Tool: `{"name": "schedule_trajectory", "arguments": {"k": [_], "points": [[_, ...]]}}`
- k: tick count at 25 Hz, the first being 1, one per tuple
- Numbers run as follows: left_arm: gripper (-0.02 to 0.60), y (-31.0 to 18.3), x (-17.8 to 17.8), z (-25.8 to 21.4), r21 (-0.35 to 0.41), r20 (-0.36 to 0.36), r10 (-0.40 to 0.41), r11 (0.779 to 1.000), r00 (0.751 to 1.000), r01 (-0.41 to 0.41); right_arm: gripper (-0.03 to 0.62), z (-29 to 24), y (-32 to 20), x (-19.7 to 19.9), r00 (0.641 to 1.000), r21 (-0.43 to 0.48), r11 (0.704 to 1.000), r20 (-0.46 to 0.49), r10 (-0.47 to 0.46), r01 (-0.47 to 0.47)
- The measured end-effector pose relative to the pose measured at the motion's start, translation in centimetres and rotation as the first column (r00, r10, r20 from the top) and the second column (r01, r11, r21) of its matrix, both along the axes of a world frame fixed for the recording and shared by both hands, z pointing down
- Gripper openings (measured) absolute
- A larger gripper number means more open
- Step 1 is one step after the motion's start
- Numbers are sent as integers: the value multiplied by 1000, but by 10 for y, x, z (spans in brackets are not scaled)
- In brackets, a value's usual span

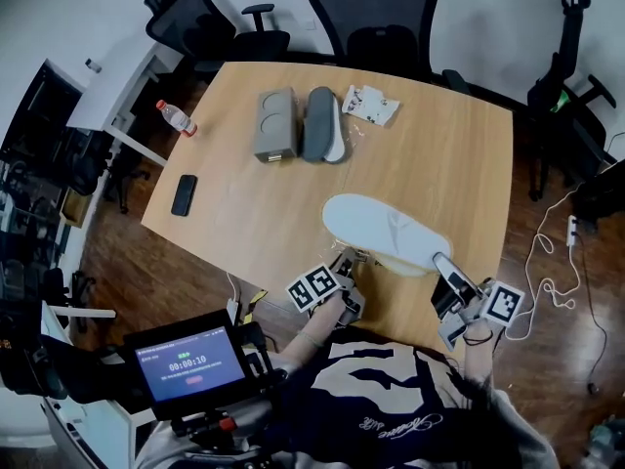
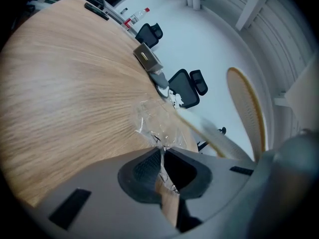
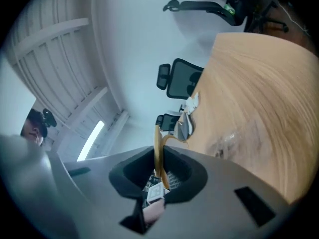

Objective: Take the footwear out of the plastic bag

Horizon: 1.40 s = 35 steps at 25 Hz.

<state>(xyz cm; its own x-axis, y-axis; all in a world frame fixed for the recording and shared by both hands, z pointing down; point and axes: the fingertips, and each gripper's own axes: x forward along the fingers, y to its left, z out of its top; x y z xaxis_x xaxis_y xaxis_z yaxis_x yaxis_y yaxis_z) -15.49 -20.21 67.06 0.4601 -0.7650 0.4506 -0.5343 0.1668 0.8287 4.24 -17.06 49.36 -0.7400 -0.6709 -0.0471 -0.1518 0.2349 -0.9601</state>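
Both tools are closed on something thin. My left tool (image 2: 162, 156) pinches a twist of the plastic bag (image 2: 157, 121), clear crinkly film, between jaws that nearly meet. My right tool (image 3: 158, 171) is clamped on a narrow tan edge that I take for the rim of the slipper (image 1: 381, 228) at its near end. The slipper lies flat on the worktop (image 1: 420, 154) close to my side, between the two tools. As far as I can tell, the film is over it. I judge it light and floppy, with a soft sole that will bend rather than resist, so a rim grip should carry it. The film is slippery and may tear or slide out, so a gathered bunch is a safer hold than a single layer.
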Motion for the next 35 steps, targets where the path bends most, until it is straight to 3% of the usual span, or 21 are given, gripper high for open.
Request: {"name": "schedule_trajectory", "arguments": {"k": [4, 8, 12, 17, 19, 21, 23, 30, 35], "points": [[23, 4, 10, 2, -10, -53, 48, 999, 997, -48, 48, 72, 11, 9, 991, -152, 988, -134, 16, -36], [23, 11, 17, 0, -4, -101, 115, 993, 988, -116, 48, 127, 34, 40, 935, -303, 940, -352, 44, -158], [24, 20, 19, 3, -39, -106, 169, 984, 980, -173, 54, 145, 45, 35, 911, -374, 906, -412, 28, -197], [43, 32, 25, 4, -82, -194, 251, 959, 949, -270, 60, 166, 41, 37, 872, -359, 913, -490, -7, -195], [57, 37, 29, -3, -53, -236, 293, 948, 927, -313, 61, 173, 41, 38, 854, -363, 911, -520, -23, -197], [120, 49, 36, -17, 8, -281, 359, 928, 890, -372, 63, 177, 44, 37, 841, -345, 920, -540, -34, -184], [120, 62, 38, -27, 44, -314, 386, 918, 867, -393, 67, 180, 47, 37, 829, -325, 930, -557, -42, -171], [120, 91, 21, -29, 3, -380, 277, 954, 882, -298, 69, 182, 45, 33, 784, -283, 947, -618, -61, -149], [120, 116, 18, -28, -19, -318, 253, 962, 914, -273, 71, 182, 46, 32, 757, -268, 952, -650, -64, -150]]}}
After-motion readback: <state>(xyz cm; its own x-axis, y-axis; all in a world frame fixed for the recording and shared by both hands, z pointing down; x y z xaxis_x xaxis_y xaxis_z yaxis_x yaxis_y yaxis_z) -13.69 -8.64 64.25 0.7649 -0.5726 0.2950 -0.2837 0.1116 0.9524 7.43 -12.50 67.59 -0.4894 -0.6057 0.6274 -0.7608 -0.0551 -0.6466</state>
